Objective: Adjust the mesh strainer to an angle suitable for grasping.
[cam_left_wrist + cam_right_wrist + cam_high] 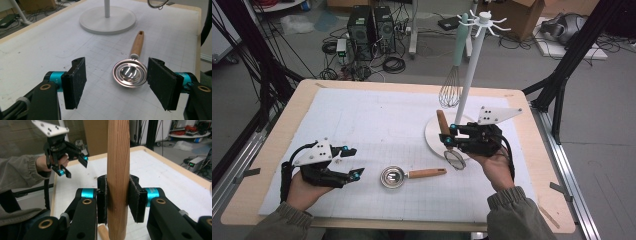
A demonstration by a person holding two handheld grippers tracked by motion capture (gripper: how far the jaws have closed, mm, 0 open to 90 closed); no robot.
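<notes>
Fingers on my right gripper (117, 197) are clamped on a wooden handle (118, 170), one pad pressed to each side of it. From the high view this handle (442, 123) belongs to a small strainer whose round mesh head (454, 159) hangs below the right gripper (448, 135), over the edge of the white round base (432, 135) of the utensil stand (469, 75). A whisk with a pale green handle (454, 75) hangs from one of the stand's hooks.

On my left gripper (116, 82) the fingers stand wide apart with nothing between the pads. Just ahead of them lies a steel ladle-like spoon (129, 73) flat on the desk (37, 50), its wooden handle (138, 45) pointing away toward the stand's base. From above, the left gripper (351, 161) sits just left of that spoon (393, 177).
</notes>
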